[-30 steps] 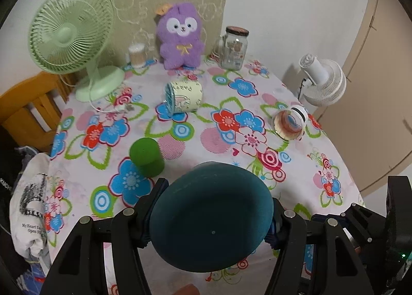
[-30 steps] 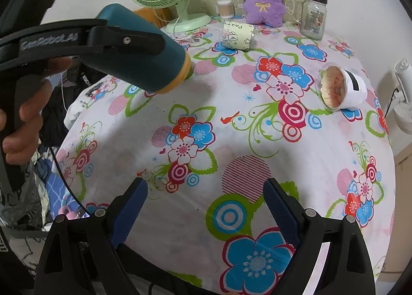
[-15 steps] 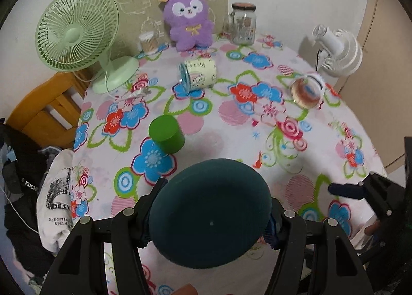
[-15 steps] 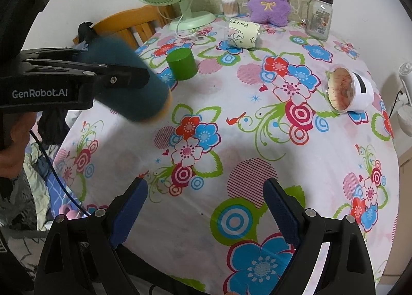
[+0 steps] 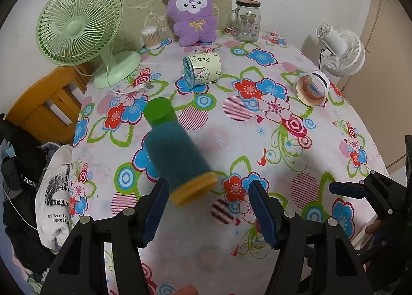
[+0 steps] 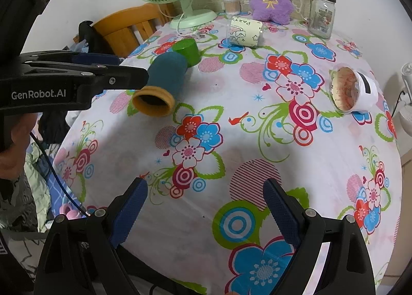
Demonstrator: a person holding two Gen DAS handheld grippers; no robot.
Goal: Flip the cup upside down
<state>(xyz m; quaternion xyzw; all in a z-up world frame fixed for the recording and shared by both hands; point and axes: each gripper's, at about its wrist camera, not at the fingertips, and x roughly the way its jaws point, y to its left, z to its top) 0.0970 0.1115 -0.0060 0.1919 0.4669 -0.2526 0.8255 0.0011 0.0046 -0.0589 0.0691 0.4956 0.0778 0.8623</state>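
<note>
A teal cup with an orange rim (image 5: 180, 161) lies tilted on its side on the floral tablecloth, blurred, its open mouth toward me. It also shows in the right wrist view (image 6: 162, 84), its base end against a green cup. My left gripper (image 5: 207, 207) is open, its jaws apart just behind the teal cup and not holding it. My right gripper (image 6: 204, 214) is open and empty over the table's near edge. A green cup (image 5: 159, 111) stands upside down behind the teal one.
A pale printed cup (image 5: 203, 68) and a white cup (image 5: 311, 86) lie on their sides further back. A green fan (image 5: 82, 27), a purple plush toy (image 5: 191, 12), a glass jar (image 5: 247, 19) and a cotton-swab tub (image 5: 150, 37) stand at the back. A wooden chair (image 5: 41, 104) is on the left.
My left gripper has opened and let go of the teal cup. The cup has dropped out of the jaws onto the table and lies tipped, still blurred. The right gripper has stayed put.
</note>
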